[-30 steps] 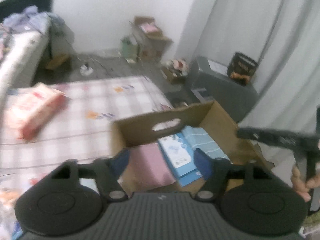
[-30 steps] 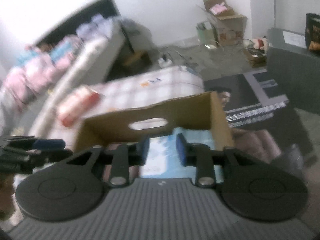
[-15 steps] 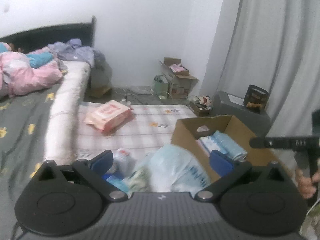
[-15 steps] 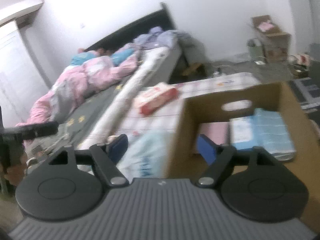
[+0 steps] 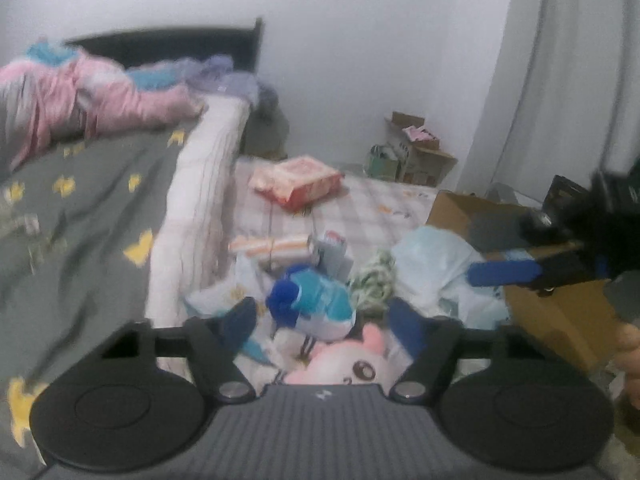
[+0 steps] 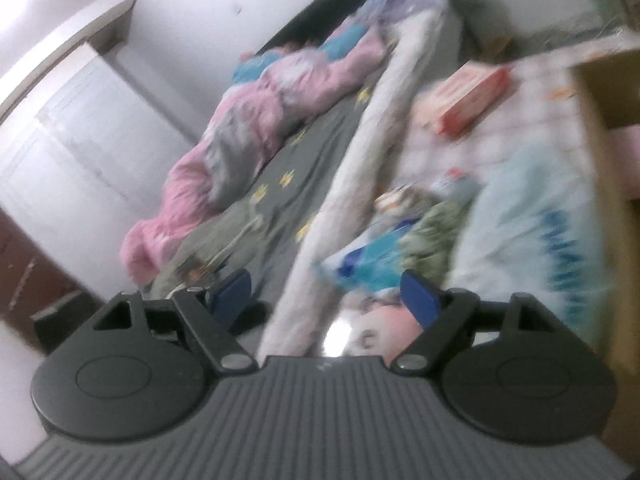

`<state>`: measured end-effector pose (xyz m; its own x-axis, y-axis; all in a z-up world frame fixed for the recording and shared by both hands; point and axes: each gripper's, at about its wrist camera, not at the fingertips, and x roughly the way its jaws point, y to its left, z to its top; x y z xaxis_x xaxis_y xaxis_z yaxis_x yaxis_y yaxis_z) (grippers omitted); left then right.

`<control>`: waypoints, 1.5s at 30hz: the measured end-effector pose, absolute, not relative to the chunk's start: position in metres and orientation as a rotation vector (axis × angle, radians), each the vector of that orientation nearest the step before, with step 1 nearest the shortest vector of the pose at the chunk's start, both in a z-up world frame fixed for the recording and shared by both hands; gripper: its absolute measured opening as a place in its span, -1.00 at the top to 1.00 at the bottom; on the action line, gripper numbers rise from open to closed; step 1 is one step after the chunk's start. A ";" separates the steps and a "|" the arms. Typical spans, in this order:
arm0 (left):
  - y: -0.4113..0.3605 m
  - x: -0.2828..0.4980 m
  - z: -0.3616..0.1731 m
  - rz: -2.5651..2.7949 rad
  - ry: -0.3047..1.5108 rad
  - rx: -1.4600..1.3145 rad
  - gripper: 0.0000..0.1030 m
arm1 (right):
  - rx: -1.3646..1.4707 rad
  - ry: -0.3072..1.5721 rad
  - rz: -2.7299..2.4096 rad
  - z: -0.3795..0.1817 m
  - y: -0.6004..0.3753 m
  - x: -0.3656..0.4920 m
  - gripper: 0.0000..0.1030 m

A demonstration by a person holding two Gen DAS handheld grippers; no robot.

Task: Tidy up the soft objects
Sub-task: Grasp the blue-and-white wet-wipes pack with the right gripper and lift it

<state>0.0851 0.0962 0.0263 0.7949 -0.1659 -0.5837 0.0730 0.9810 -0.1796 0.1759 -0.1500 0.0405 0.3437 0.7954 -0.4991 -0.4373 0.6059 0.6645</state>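
Note:
A pile of soft things lies on the checked mat [image 5: 368,208]: a blue and white plush [image 5: 316,308], a pink plush [image 5: 352,364], a green-white knitted piece [image 5: 372,276] and a pale blue plastic bag [image 5: 440,264]. My left gripper [image 5: 324,322] hovers just above the pile. Its jaws are closing with the blue plush between them, and the pads do not press on it. My right gripper [image 6: 326,296] stands open and empty near the blue plush [image 6: 372,264] and the bag [image 6: 532,216]. One of its blue pads [image 5: 502,273] shows in the left wrist view.
A cardboard box [image 5: 560,308] stands right of the pile, its wall [image 6: 600,120] close beside my right gripper. A red-pink packet [image 5: 300,180] lies farther back on the mat. The bed [image 5: 100,200] with pink bedding runs along the left. More boxes [image 5: 416,152] stand by the wall.
Both views have swung left, from the cardboard box to the pile of soft things. The right gripper's jaws have spread from nearly shut to wide. The left jaws widened, then narrowed.

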 end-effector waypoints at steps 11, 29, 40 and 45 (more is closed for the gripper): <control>0.128 0.115 -0.001 -0.187 0.692 -0.210 0.19 | 0.400 1.196 0.713 -0.028 -0.069 0.248 -0.57; 0.134 0.238 -0.036 -0.354 0.986 -0.295 -0.01 | 0.574 1.471 0.419 -0.062 -0.064 0.315 -0.69; 0.124 0.270 -0.051 -0.325 1.099 -0.343 -0.05 | 0.694 1.530 0.432 -0.079 -0.062 0.324 -0.93; 0.125 0.254 -0.035 -0.314 1.062 -0.336 -0.06 | 0.784 1.476 0.478 -0.075 -0.071 0.319 -0.94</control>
<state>0.2538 0.1254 -0.0354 0.4521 -0.4081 -0.7931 0.0895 0.9055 -0.4149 0.3191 -0.0714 -0.0750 0.0707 0.7178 -0.6927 0.1758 0.6745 0.7170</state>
